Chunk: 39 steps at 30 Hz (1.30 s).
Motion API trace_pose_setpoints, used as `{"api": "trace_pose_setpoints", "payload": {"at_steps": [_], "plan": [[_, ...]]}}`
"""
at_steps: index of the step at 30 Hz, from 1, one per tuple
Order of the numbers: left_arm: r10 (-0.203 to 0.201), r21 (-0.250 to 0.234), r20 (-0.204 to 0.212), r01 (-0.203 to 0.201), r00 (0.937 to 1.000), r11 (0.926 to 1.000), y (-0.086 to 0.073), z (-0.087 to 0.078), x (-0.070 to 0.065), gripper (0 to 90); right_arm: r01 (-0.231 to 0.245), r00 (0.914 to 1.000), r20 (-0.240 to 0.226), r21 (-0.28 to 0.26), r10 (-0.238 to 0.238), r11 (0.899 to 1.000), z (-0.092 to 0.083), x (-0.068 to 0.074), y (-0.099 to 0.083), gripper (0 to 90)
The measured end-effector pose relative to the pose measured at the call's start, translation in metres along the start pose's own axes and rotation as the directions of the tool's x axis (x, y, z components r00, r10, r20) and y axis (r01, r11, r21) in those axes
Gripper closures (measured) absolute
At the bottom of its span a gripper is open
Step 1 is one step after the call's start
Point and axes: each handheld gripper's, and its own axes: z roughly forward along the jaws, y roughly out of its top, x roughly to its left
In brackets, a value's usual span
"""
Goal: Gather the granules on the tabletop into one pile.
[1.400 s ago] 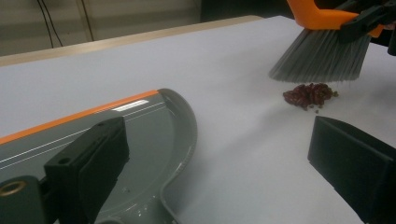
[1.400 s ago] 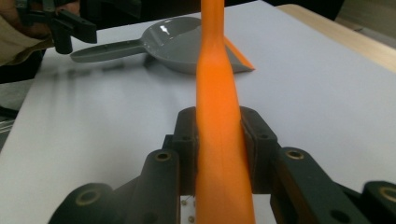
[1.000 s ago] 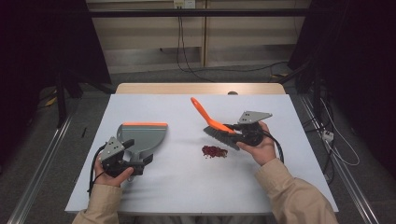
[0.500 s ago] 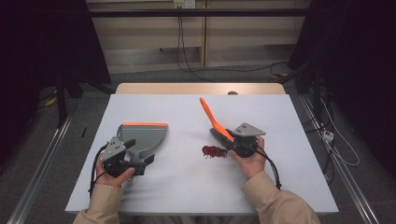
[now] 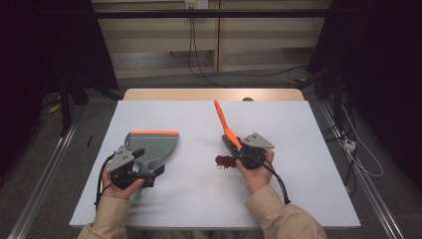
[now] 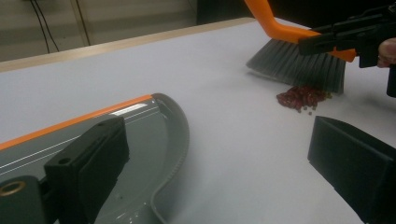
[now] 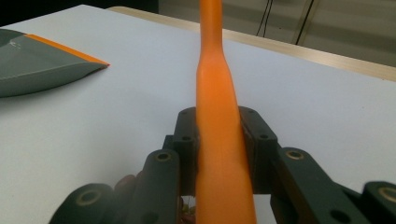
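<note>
A grey dustpan [image 5: 152, 144] with an orange front lip lies flat on the white table [image 5: 199, 199], left of centre. My left gripper [image 5: 149, 172] sits at its rear edge. Its jaws stand wide apart, one over the pan [image 6: 140, 140] and one over bare table, and they press on nothing. My right gripper [image 5: 238, 149] is shut on the orange handle of a brush [image 5: 223, 119], which rises between its jaws [image 7: 219, 126]. The grey bristles [image 6: 294, 67] rest on the table just behind a small heap of red beads [image 5: 225, 162] [image 6: 303, 97].
The table's wooden far edge [image 5: 214, 93] lies beyond the brush. Metal rails [image 5: 45, 179] run along the floor on both sides, and cables [image 5: 348, 144] trail at the right. Bare tabletop separates the dustpan from the beads.
My right hand has carried the brush left and toward me, lowering it; the bristles now sit against the bead heap. The left gripper and the dustpan have stayed put.
</note>
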Motion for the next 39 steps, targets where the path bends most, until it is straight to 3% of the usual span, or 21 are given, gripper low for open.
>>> {"api": "trace_pose_setpoints", "payload": {"at_steps": [8, 13, 17, 23, 28, 30, 34, 39], "plan": [[-0.003, -0.004, 0.001, 0.003, 1.0000, 1.0000, 0.000, 0.000, 0.000, 4.9, -0.054, 0.9969, 0.056, -0.028, 0.056, 0.998, 0.003, 0.005, 0.001, 71.3], [-0.001, -0.004, 0.001, 0.001, 1.0000, 1.0000, 0.000, -0.001, 0.000, 5.0, -0.058, 0.9956, 0.071, -0.032, 0.060, 0.998, 0.003, 0.002, 0.003, 71.4], [-0.001, -0.005, 0.002, 0.001, 1.0000, 1.0000, 0.000, -0.001, 0.000, 4.9, -0.062, 0.9947, 0.081, -0.027, 0.064, 0.998, -0.005, -0.004, 0.007, 71.4], [0.002, -0.009, 0.005, -0.002, 1.0000, 1.0000, 0.001, -0.002, -0.001, 5.0, -0.056, 0.9898, 0.132, 0.014, 0.054, 0.998, -0.020, -0.007, 0.005, 71.4], [0.001, -0.017, 0.010, -0.001, 0.9999, 0.9999, 0.002, -0.002, -0.004, 5.0, -0.064, 0.9856, 0.158, 0.013, 0.061, 0.998, -0.022, 0.003, -0.006, 71.3], [0.007, -0.018, 0.011, -0.007, 0.9999, 0.9998, 0.003, -0.002, -0.004, 5.0, -0.090, 0.9857, 0.145, 0.019, 0.086, 0.996, -0.020, 0.010, -0.005, 71.3], [0.006, -0.020, 0.014, -0.006, 0.9999, 0.9998, 0.004, -0.002, -0.004, 5.0, -0.075, 0.9877, 0.139, 0.013, 0.072, 0.997, -0.013, 0.025, -0.004, 71.3], [0.007, -0.020, 0.013, -0.007, 0.9999, 0.9998, 0.004, -0.002, -0.003, 4.9, -0.088, 0.9847, 0.151, 0.008, 0.086, 0.996, -0.007, 0.028, -0.002, 71.3]]}}
